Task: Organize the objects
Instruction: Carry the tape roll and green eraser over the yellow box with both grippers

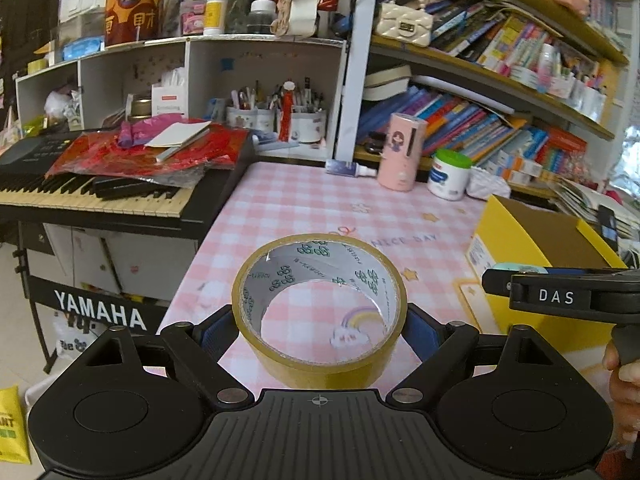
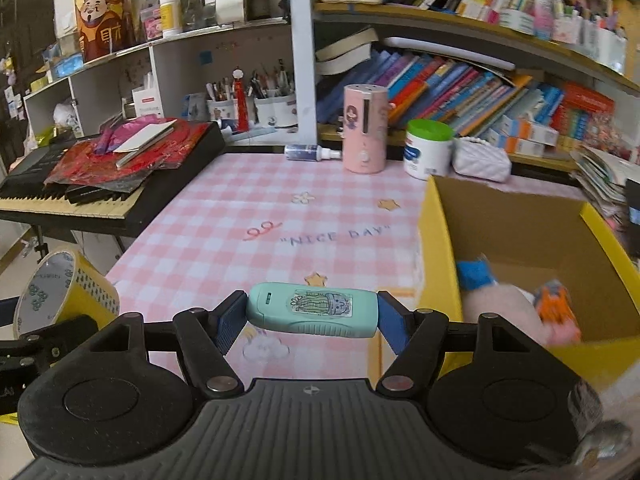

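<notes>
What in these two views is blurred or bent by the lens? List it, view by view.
Left wrist view: sharp; fisheye bows the shelves and the keyboard; the tape roll is crisp.
Right wrist view: the mint-green device is sharp, but the yellow box and the plush items inside are motion-smeared; the shelves bow too.

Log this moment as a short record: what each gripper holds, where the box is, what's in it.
left gripper: shut on roll of yellow packing tape, held above the pink checked tablecloth
right gripper: shut on mint-green oblong plastic device, gripped end to end
open yellow cardboard box: on the table, on the right
box contents: pink soft item, blue piece, orange item; blurred
</notes>
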{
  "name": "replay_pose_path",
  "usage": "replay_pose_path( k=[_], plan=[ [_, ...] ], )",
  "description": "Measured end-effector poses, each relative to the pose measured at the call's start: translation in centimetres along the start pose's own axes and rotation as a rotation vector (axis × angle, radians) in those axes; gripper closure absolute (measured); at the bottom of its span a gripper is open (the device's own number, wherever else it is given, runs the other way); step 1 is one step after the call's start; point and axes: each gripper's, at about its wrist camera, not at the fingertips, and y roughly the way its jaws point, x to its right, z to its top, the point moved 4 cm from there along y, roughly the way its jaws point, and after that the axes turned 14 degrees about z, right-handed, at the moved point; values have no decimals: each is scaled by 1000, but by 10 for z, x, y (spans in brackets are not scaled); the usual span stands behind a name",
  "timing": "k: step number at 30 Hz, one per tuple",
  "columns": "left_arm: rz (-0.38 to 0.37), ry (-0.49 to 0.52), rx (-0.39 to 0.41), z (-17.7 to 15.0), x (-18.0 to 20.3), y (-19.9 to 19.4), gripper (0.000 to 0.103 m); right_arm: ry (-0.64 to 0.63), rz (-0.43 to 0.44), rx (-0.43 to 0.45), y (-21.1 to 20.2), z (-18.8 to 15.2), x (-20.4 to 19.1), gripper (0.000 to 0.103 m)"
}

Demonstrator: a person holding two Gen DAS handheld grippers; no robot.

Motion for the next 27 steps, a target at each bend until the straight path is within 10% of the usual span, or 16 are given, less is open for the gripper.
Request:
replay_pose_path(
  k=[27],
  plan=[
    [-250,157,14,-48,52,-67,15,165,-195,23,-124,-99,8,36]
  ],
)
